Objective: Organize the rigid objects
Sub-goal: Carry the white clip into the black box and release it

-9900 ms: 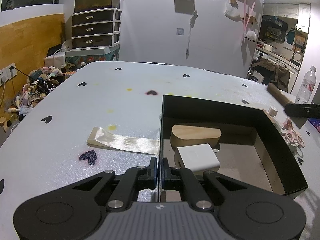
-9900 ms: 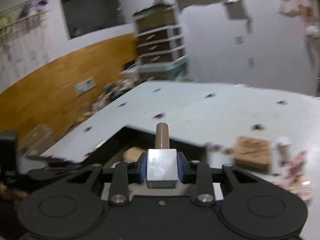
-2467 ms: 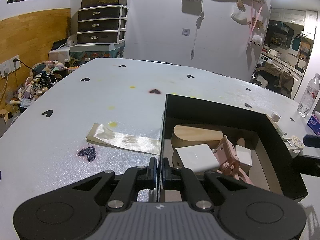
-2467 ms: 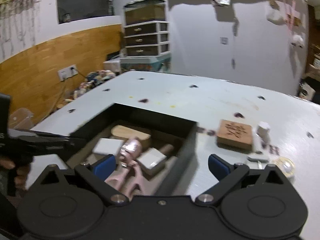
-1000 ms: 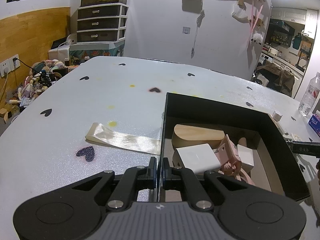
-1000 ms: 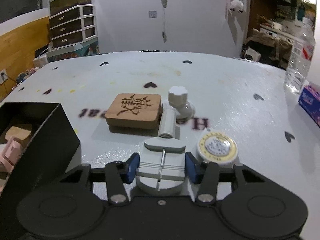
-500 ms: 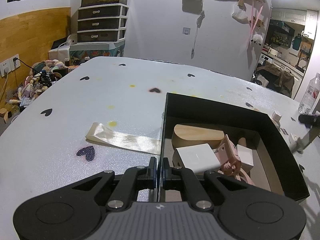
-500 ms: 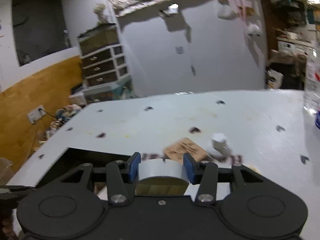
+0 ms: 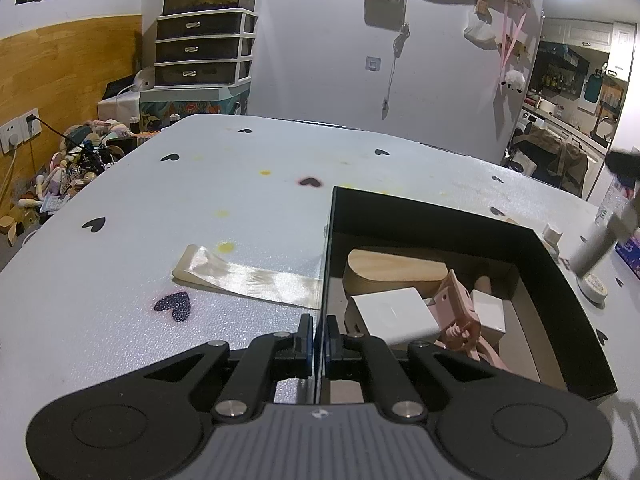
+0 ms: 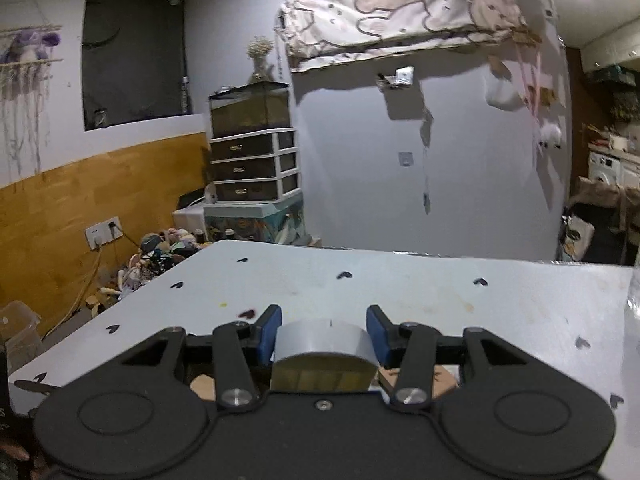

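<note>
My left gripper is shut on the near left wall of the black box, which holds a wooden block, a white adapter, a pink tool and a small white block. My right gripper is shut on a grey metal tool and holds it up in the air above the table. In the left wrist view that grey tool hangs blurred at the far right, beyond the box.
A strip of shiny tape lies left of the box. A round tape measure and a small white cap lie right of it. A carved wooden block shows under the right gripper. A bottle stands at the right edge.
My right gripper closed on the grey tool, lifted it off the table and tilted upward. The left gripper has kept its hold on the box wall.
</note>
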Available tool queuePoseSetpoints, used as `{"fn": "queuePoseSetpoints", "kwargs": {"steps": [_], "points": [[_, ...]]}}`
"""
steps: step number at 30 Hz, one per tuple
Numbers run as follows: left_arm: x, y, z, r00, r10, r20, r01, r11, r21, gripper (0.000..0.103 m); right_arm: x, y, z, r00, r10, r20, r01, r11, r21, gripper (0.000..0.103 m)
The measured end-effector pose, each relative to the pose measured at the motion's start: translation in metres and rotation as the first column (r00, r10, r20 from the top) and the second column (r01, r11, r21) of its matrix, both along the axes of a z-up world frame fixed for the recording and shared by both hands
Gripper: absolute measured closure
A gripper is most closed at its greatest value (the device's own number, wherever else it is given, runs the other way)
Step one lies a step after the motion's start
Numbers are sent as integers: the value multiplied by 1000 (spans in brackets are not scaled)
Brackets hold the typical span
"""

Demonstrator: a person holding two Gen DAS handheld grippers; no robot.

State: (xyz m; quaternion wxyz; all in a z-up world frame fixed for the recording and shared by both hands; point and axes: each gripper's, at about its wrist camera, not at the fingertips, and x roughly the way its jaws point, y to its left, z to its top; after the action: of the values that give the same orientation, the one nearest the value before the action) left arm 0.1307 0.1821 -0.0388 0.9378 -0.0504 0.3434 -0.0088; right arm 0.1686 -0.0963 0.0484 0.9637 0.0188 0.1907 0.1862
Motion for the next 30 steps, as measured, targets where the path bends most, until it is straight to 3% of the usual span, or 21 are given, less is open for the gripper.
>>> {"fn": "queuePoseSetpoints", "kwargs": {"steps": [9, 15, 18, 22, 26, 30], "points": [[0, 1, 1, 1000, 0, 1, 0, 1000, -2, 98, 26, 51, -19, 997, 56, -54, -66, 973, -222, 55], [-1, 0, 1, 1000, 1, 1, -1, 1000, -2, 98, 24, 71, -35, 991, 95, -96, -119, 947, -298, 55], [-1, 0, 1, 1000, 1, 1, -1, 1000, -2, 98, 12, 76, -39, 985, 109, -131, -146, 938, -314, 53], [-1, -3, 3, 1000, 2, 0, -2, 1000, 1, 98, -4, 72, -37, 957, 147, -249, -209, 948, -241, 54], [-1, -4, 3, 1000, 3, 0, -3, 1000, 0, 98, -20, 69, -38, 942, 180, -282, -251, 938, -239, 46], [-1, -4, 3, 1000, 3, 0, -3, 1000, -1, 98, -24, 63, -40, 928, 191, -320, -264, 943, -204, 47]]}}
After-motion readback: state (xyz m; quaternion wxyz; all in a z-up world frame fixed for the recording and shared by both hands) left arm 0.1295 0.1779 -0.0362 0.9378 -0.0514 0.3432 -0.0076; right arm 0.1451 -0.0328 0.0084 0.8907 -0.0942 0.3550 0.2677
